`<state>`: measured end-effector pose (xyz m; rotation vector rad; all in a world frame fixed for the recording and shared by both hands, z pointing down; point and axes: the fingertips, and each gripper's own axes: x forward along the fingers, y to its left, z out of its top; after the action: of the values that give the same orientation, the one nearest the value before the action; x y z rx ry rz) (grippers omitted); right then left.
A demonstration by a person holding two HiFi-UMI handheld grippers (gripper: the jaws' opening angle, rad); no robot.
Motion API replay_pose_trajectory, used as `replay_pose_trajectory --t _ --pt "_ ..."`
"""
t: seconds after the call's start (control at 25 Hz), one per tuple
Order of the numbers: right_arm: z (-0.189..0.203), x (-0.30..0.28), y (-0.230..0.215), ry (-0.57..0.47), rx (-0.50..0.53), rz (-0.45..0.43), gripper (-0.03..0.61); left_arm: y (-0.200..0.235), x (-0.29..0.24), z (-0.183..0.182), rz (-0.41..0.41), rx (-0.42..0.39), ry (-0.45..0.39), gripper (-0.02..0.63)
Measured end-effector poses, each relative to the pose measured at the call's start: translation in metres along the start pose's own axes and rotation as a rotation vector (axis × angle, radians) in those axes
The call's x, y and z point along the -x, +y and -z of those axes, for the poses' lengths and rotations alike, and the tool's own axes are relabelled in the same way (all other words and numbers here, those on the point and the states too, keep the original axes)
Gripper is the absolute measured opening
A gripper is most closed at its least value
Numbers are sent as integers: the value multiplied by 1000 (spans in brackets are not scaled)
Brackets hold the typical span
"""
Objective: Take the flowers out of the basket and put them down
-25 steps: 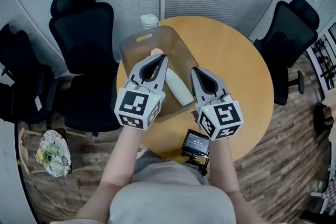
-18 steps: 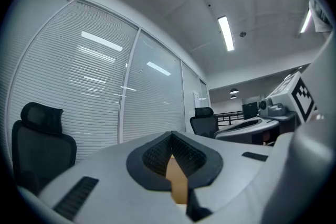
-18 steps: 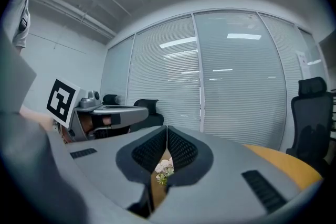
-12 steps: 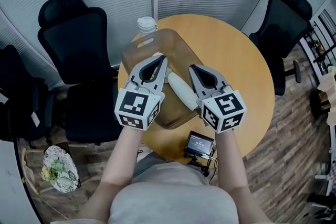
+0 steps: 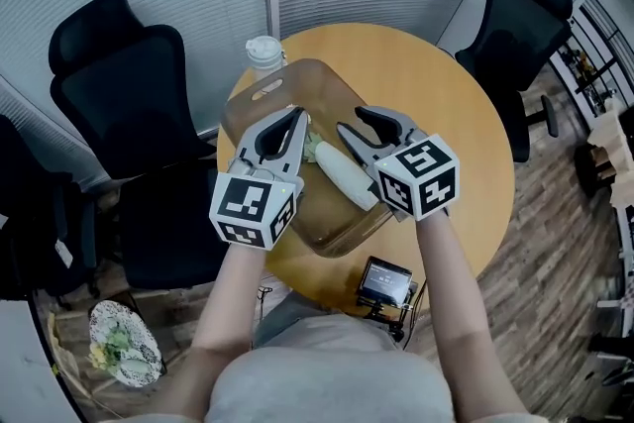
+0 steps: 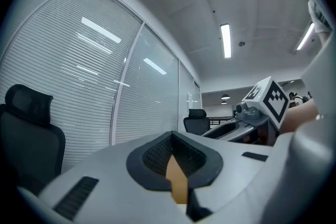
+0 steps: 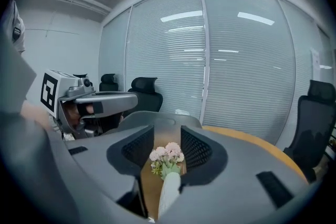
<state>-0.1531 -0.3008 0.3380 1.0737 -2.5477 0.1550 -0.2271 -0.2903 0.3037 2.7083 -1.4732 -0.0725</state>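
In the head view, a translucent brown plastic basket [image 5: 260, 92] stood by the left edge of the round wooden table [image 5: 446, 114]. A white-wrapped bouquet of pale pink flowers [image 5: 342, 175] lay inside it, between the left gripper [image 5: 295, 117] and the right gripper [image 5: 349, 119].

In the left gripper view, the jaws sat drawn together, with only a tan sliver showing between them.

In the right gripper view, the jaws were opening, and the bouquet lay loose in the narrow gap.

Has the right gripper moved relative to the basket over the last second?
Yes. The right gripper has come leftward from the basket's right rim to over its inside, jaws opening with the flowers between them.
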Motion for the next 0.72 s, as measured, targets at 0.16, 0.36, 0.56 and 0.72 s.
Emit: replay_pose_trajectory --t 0.16,0.36,0.56,0.72 --pt "11 -13 1 79 -1 -25 203 8 -1 0 3 22 -5 5" --pt "22 -29 6 183 -22 -92 288 12 -5 -1 15 31 -9 5" --pt "26 -45 11 250 -5 -149 334 16 -11 -2 28 36 -16 5" --pt "26 -56 5 243 17 -141 333 20 -17 -4 31 42 -20 5"
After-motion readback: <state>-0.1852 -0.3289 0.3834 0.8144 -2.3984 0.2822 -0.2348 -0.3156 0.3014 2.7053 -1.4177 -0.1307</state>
